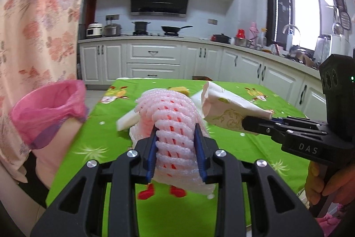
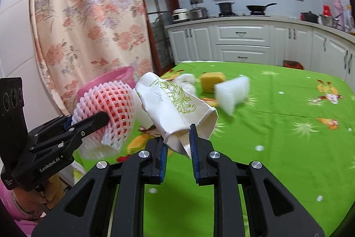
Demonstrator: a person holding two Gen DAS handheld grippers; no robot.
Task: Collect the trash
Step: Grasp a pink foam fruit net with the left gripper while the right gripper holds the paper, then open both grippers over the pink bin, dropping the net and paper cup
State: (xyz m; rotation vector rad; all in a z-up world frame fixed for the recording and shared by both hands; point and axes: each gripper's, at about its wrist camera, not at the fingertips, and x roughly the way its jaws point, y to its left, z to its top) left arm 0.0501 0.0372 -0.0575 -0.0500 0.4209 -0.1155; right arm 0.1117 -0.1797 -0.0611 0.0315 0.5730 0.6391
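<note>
Left tool (image 1: 175,148): clamped on a pink foam fruit net (image 1: 170,123), seen centre frame in the left wrist view. Net is a ribbed, open-mesh sleeve, pale pink with orange-red showing through the holes; squeezed between the blue pads, its lower end bulging below them. In the right wrist view the same net (image 2: 111,103) is seen at left, held up above the counter edge.

Right tool (image 2: 177,143): closed on a crushed paper cup (image 2: 175,110). Cup is white with a green-gold scroll print, creased and flattened, its open rim pinched between the pads and its base tilted toward upper left. In the left wrist view it (image 1: 224,110) is seen right of centre, just beside the net; contact between the two cannot be told.

Counter (image 2: 288,148): covered in a bright green printed cloth. Lying on it, upper centre of the right wrist view: a white foam block (image 2: 233,90), blurred, a yellow sponge (image 2: 212,80) just behind it, and a small white wad (image 2: 186,79) to the left.

A pink bag-lined bin (image 1: 48,108) is noted at left of the left wrist view, its mouth open, beside the counter edge and a floral curtain (image 1: 40,14).
</note>
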